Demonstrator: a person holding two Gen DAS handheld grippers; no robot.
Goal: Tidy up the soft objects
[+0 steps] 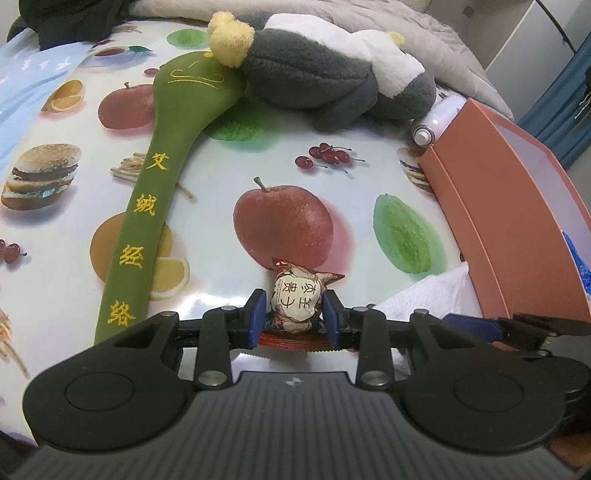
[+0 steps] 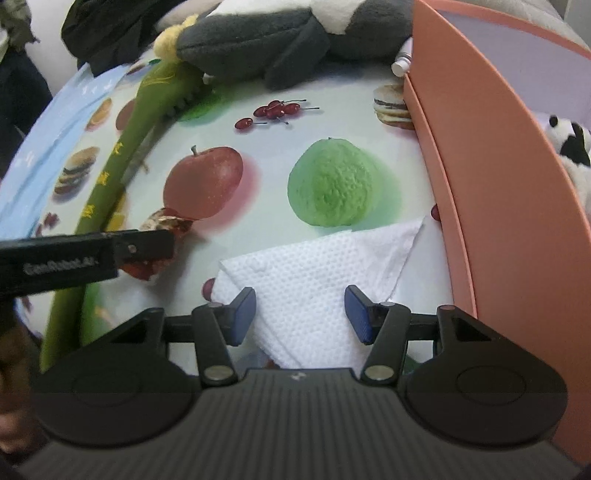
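Observation:
My left gripper (image 1: 294,314) is shut on a small wrapped snack packet (image 1: 295,301), low over the fruit-print tablecloth; the packet also shows in the right wrist view (image 2: 166,221). A long green plush hammer (image 1: 147,206) lies to its left. A grey, white and yellow plush bird (image 1: 332,70) lies at the back. My right gripper (image 2: 300,314) is open, its fingers either side of a white paper towel (image 2: 314,266) lying on the table. An orange box (image 2: 498,166) stands at the right with a panda plush (image 2: 570,147) inside.
A small white bottle (image 1: 436,122) lies between the plush bird and the orange box (image 1: 509,206). A light blue cloth (image 1: 29,81) and dark clothing (image 1: 66,18) lie at the back left. Grey bedding (image 1: 424,33) lies behind the table.

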